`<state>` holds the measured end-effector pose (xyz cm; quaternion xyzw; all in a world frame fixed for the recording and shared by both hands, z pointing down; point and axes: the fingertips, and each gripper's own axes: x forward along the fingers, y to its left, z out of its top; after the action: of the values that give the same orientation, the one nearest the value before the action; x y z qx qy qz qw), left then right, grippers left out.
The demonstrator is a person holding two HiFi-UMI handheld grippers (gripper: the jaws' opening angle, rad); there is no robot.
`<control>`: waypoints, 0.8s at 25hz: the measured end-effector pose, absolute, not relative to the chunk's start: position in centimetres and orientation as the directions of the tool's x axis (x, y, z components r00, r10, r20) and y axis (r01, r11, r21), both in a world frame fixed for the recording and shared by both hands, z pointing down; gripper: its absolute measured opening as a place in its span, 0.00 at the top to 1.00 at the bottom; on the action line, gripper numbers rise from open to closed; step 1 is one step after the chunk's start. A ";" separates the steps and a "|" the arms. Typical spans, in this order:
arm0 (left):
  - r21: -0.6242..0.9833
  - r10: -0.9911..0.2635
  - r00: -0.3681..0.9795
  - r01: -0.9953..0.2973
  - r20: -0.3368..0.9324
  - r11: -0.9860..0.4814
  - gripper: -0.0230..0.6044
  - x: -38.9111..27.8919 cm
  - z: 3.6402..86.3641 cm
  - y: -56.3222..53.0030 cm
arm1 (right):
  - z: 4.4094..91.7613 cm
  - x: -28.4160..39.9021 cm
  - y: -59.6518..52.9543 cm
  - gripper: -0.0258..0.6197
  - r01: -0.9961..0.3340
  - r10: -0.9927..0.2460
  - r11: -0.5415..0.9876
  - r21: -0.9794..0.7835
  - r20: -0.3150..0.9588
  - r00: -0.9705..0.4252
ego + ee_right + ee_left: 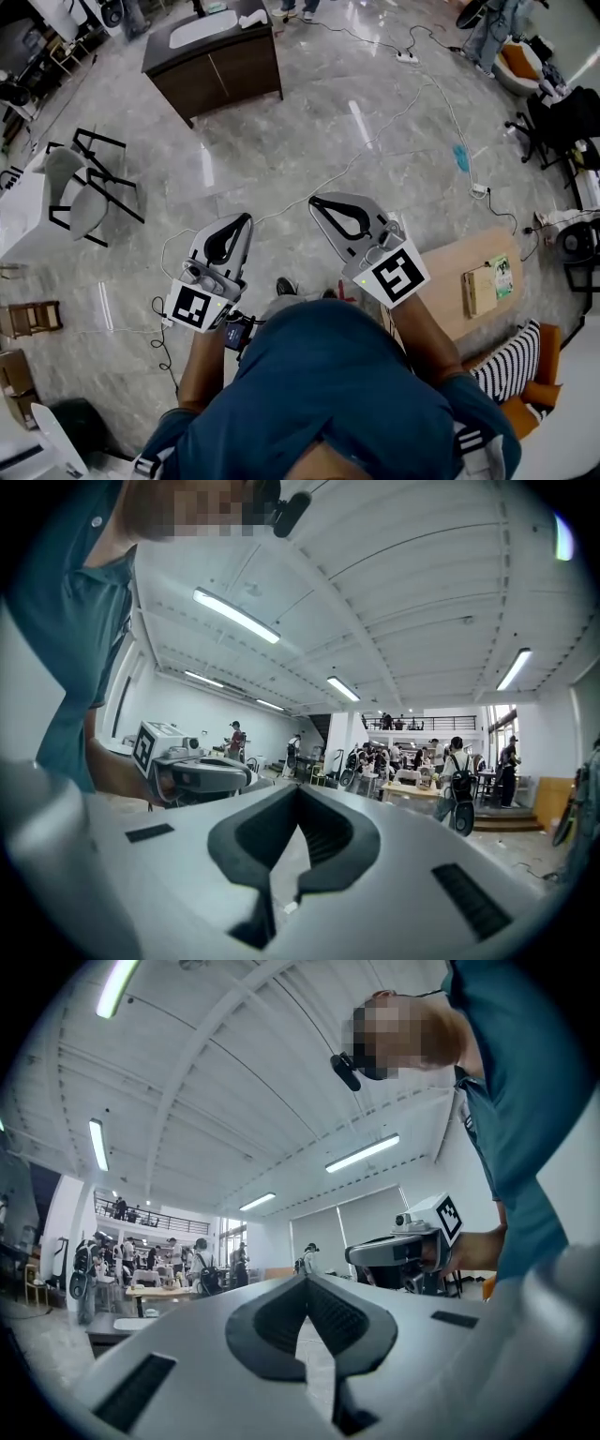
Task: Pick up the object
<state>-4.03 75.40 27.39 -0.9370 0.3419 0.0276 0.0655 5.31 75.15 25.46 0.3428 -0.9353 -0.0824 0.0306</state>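
Both grippers are held up in front of a person in a teal shirt, over the marble floor. My left gripper [246, 217] is shut, its fingertips touching with nothing between them; in the left gripper view its tips [305, 1279] meet against the hall beyond. My right gripper [314, 200] is likewise shut and holds nothing, and its tips [298, 787] meet in the right gripper view. Each gripper shows in the other's view: the right gripper [403, 1251] and the left gripper [192, 772]. A light box with a green label [489, 284] lies on a small wooden table [457, 300] to the right, away from both grippers.
A dark cabinet [216, 66] stands ahead at the top. Grey chairs with black frames [89, 183] are at the left. Cables [441, 103] trail over the floor towards a power strip. A striped cushion [511, 361] and an orange seat lie at the lower right. People and tables fill the far hall.
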 end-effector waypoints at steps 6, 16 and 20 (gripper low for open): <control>-0.116 -0.602 0.795 -0.606 -0.073 -0.787 0.96 -6.7 26.9 71.4 | 24.1 3.2 71.5 0.94 -0.683 -0.692 0.708 0.178 -0.015 -0.722; -0.093 -0.545 0.837 -0.547 -0.053 -0.832 0.96 -8.4 28.4 67.3 | 25.2 1.4 67.4 0.94 -0.729 -0.739 0.665 0.163 0.004 -0.673; -0.079 -0.548 0.834 -0.552 -0.071 -0.830 0.96 -9.4 28.7 65.3 | 25.2 -0.1 66.1 0.94 -0.715 -0.728 0.675 0.183 0.006 -0.685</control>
<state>-9.35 65.35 28.74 -0.9563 0.2874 0.0225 0.0480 -0.15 66.06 25.22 0.3947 -0.9142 -0.0832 0.0394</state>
